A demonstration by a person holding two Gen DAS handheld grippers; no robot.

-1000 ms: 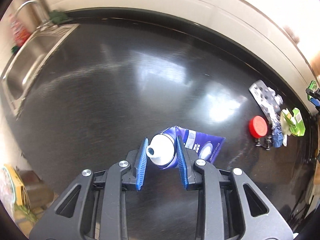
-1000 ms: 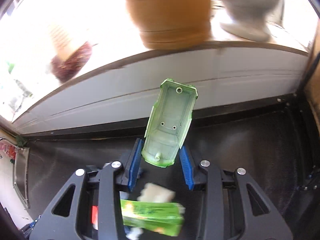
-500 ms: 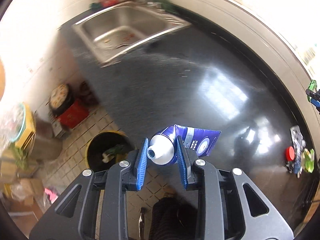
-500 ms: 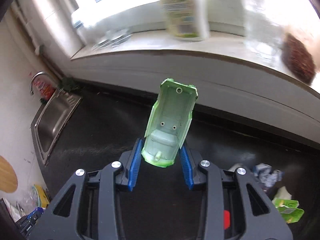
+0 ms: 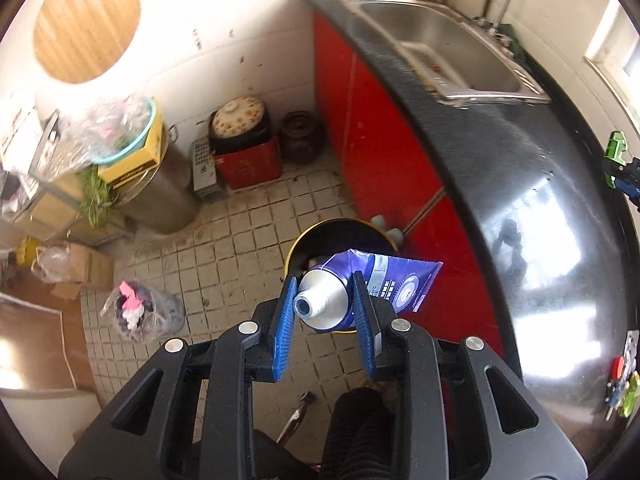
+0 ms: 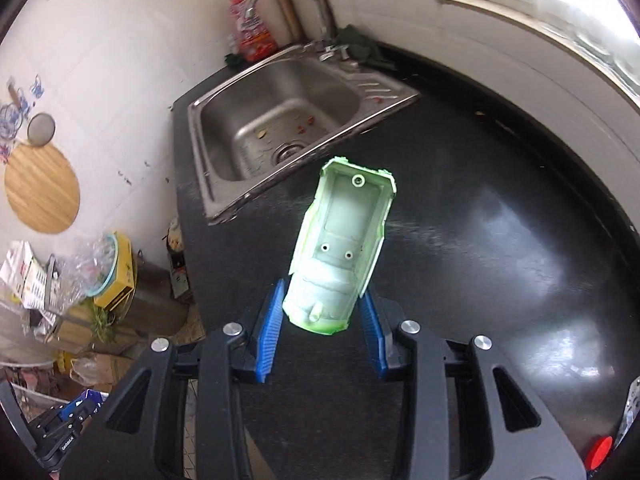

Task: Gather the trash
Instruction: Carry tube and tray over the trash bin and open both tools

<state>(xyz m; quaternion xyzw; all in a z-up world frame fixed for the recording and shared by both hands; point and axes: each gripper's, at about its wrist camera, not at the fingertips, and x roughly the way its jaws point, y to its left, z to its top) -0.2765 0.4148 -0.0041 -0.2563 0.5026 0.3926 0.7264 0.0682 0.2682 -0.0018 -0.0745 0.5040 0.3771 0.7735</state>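
My left gripper [image 5: 325,307] is shut on a blue and white toothpaste tube [image 5: 374,282], nozzle toward the camera. It hangs over the floor, right above a yellow-rimmed trash bin [image 5: 320,232] standing against the red cabinet. My right gripper [image 6: 320,312] is shut on a pale green plastic toy-car shell [image 6: 340,248], held above the black counter [image 6: 480,240] near the sink. More trash, a red cap [image 5: 618,366] and green scraps [image 5: 630,394], lies on the counter at the far right of the left wrist view.
A steel sink [image 6: 280,120] with a tap is set in the counter's far end. On the tiled floor [image 5: 224,248] stand a metal pot [image 5: 160,196], a red box [image 5: 248,160], a dark jar [image 5: 300,136] and a plastic bag of rubbish [image 5: 140,312].
My left gripper has swung left off the counter with the tube and now hangs over the bin. My right gripper has turned left with the green shell, from the window wall toward the sink.
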